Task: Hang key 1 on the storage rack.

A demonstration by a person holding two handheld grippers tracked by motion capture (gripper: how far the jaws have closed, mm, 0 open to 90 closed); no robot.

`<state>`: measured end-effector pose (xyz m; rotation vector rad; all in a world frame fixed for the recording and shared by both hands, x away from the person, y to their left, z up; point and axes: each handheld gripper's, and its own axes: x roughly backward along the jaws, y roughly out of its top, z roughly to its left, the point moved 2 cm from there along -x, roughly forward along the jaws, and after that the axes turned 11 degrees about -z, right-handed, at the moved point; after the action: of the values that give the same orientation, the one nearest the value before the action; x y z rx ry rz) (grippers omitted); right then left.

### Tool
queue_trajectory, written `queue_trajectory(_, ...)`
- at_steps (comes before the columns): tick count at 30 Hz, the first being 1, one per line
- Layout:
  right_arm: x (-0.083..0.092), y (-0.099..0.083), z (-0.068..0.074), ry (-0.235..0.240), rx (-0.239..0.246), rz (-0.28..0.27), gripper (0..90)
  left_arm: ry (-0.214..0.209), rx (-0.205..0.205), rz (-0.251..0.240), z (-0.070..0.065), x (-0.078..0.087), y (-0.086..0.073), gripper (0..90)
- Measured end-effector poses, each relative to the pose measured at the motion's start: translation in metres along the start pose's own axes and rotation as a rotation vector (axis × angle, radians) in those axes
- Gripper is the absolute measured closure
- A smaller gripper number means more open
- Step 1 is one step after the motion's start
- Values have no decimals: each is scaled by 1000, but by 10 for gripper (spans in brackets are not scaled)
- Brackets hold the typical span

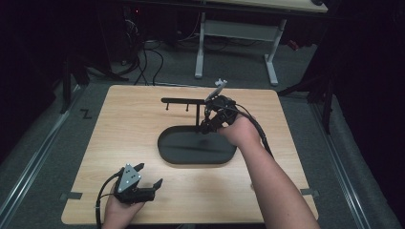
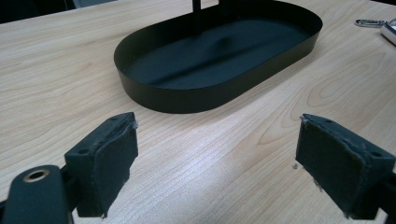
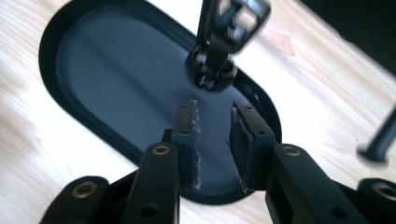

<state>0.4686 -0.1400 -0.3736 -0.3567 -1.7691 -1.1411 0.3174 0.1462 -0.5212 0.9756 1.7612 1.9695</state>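
A black oval tray (image 1: 165,155) lies in the middle of the wooden table, and a thin black stand rises from its far side, with a post (image 1: 199,114) and a horizontal bar (image 1: 184,100) carrying small hooks. My right gripper (image 1: 206,126) hangs over the tray's right end beside the post. In the right gripper view its jaws (image 3: 215,109) stand a narrow gap apart with nothing between them, above the tray floor (image 3: 116,70) and just short of the post's base (image 3: 210,74). A blurred shiny thing (image 3: 236,16) sits higher on the post. My left gripper (image 1: 150,174) rests near the front left edge, open wide and empty (image 2: 215,130), facing the tray (image 2: 187,100).
A small metal clip (image 2: 369,22) and a white object (image 2: 390,32) lie on the table beyond the tray's right end. A white-legged desk (image 1: 239,33) and floor cables (image 1: 148,57) stand behind the table. Bare wood surrounds the tray.
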Motion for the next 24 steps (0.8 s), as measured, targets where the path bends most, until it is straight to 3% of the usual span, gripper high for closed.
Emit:
queue_trajectory(5, 6, -16, 0, 8, -16, -3, 688, 2, 6, -3, 0, 0, 0, 133)
queue_trajectory(10, 11, -46, 0, 9, -24, -13, 638, -2, 5, 8, 1, 0, -1, 135)
queue_trajectory(24, 2, -107, -4, 31, -50, -11, 545, -1, -4, 13, -2, -2, -2, 136)
